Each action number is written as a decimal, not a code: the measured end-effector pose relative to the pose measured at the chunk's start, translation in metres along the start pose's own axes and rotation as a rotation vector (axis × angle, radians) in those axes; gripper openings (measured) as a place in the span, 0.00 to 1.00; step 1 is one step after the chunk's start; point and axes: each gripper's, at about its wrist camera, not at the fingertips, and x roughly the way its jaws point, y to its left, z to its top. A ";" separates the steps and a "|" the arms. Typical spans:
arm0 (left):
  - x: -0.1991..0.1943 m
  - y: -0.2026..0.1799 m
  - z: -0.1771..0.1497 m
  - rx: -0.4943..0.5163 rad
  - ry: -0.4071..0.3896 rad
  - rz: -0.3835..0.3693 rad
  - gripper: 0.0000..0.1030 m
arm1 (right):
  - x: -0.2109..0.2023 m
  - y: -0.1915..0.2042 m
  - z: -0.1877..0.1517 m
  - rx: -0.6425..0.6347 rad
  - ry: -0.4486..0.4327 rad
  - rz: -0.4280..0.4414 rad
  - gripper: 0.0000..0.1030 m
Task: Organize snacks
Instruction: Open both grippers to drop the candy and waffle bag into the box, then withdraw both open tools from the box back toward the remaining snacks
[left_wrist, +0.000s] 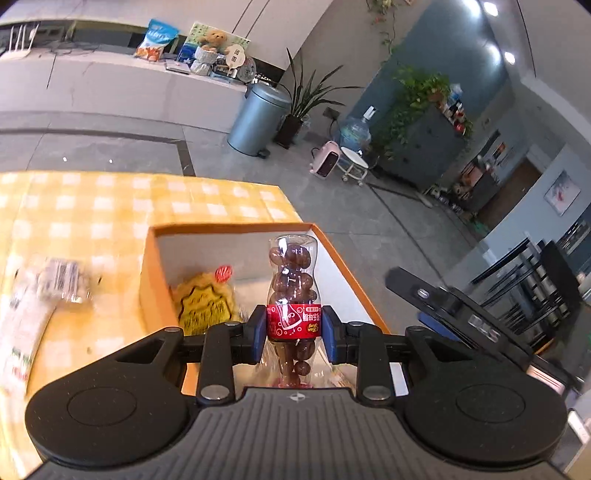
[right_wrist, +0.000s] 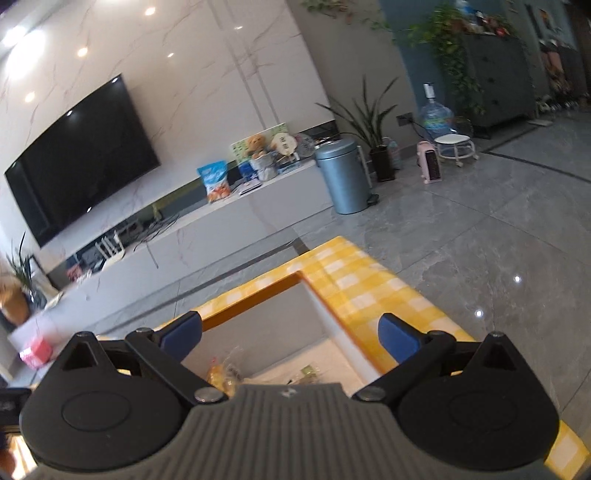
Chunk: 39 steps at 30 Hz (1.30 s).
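1. Left wrist view: the left gripper (left_wrist: 294, 330) pinches a small clear plastic bottle (left_wrist: 293, 295), shaped like a cola bottle and filled with round brown chocolate balls. Its two blue pads (left_wrist: 258, 334) press on the red label band from either side.
2. The bottle points away from the camera, base outward and cap end toward the gripper body. It hangs over the open orange-rimmed cardboard box (left_wrist: 236, 228) with white inner walls.
3. Inside that box, to the left of the bottle, lies a yellow crinkled snack packet (left_wrist: 207, 304) with a small red round sticker near its top.
4. The box sits on a table covered by a yellow-and-white checked cloth (left_wrist: 110, 206). To the left of the box, on the cloth, lies a blurred pale wrapped snack pack (left_wrist: 44, 295); its print cannot be read.
5. At the right edge of this view the black body of the other gripper (left_wrist: 461, 314) shows beside the box.
6. Beyond the table stand a round grey-blue metal bin (left_wrist: 258, 118), a potted plant (left_wrist: 295, 110) and a large water bottle (left_wrist: 354, 133) on the grey tiled floor.
7. Right wrist view: the right gripper (right_wrist: 291, 338) is spread wide, with nothing between its blue pads (right_wrist: 399, 341). It hovers above the same orange-rimmed box (right_wrist: 255, 299).
8. Low in the box, just ahead of the gripper body, parts of a yellow packet (right_wrist: 218, 376) and a small greenish item (right_wrist: 308, 371) show; both are blurred.
9. The checked cloth (right_wrist: 354, 280) runs along the box's right side. A large black television (right_wrist: 81, 158) hangs on the marble wall behind.
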 end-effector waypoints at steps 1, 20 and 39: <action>0.006 -0.003 0.003 0.012 0.004 0.008 0.33 | -0.001 -0.004 0.001 0.015 -0.002 -0.005 0.96; 0.102 -0.016 0.015 -0.020 0.146 0.023 0.33 | 0.003 -0.018 -0.001 0.118 0.008 -0.044 0.96; -0.004 -0.006 -0.010 0.068 -0.030 0.206 0.84 | -0.009 -0.002 -0.008 0.076 0.112 0.176 0.74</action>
